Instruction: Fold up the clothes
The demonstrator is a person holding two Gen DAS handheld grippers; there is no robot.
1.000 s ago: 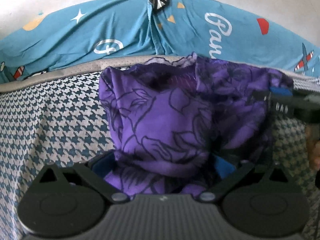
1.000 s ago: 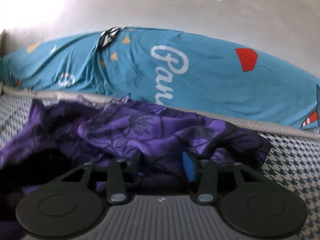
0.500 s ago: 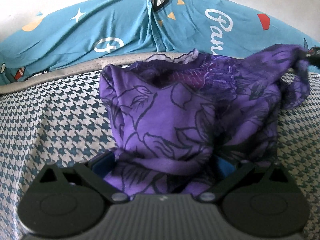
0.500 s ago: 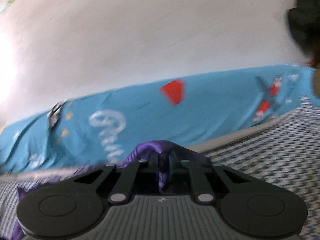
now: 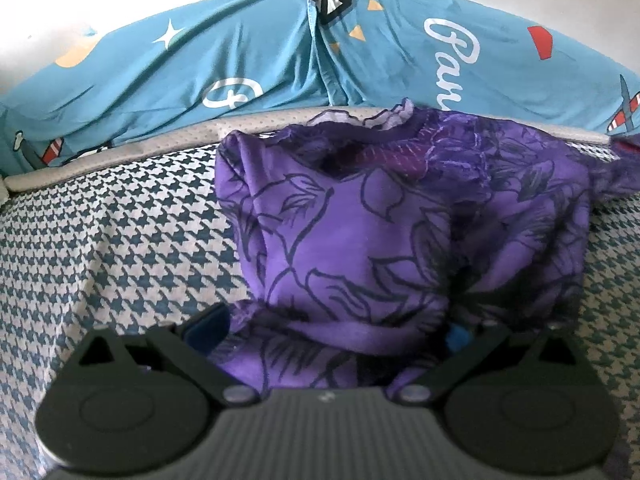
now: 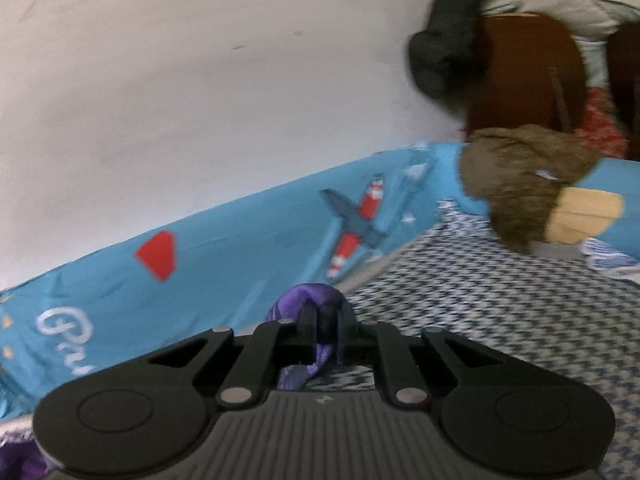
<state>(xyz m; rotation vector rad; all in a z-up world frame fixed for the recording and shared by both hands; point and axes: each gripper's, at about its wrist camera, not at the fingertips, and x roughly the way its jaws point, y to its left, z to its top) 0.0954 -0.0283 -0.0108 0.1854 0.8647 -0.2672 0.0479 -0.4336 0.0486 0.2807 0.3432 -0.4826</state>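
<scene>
White script on the teal sheet (image 5: 248, 60) along the wall reads "Pan" before the purple garment (image 5: 360, 240) cuts it off in the left view, and a blurred "Pa" shows in the right view; nothing else is legible. The garment lies bunched on the houndstooth bed (image 5: 120, 240), with its near end between the wide-spread jaws of the left gripper (image 5: 332, 332), though I cannot tell whether they press it. The right gripper (image 6: 322, 336) has its jaws pressed together on a purple fold raised above the bed, near a brown plush toy (image 6: 516, 184) at the sheet's far end.
</scene>
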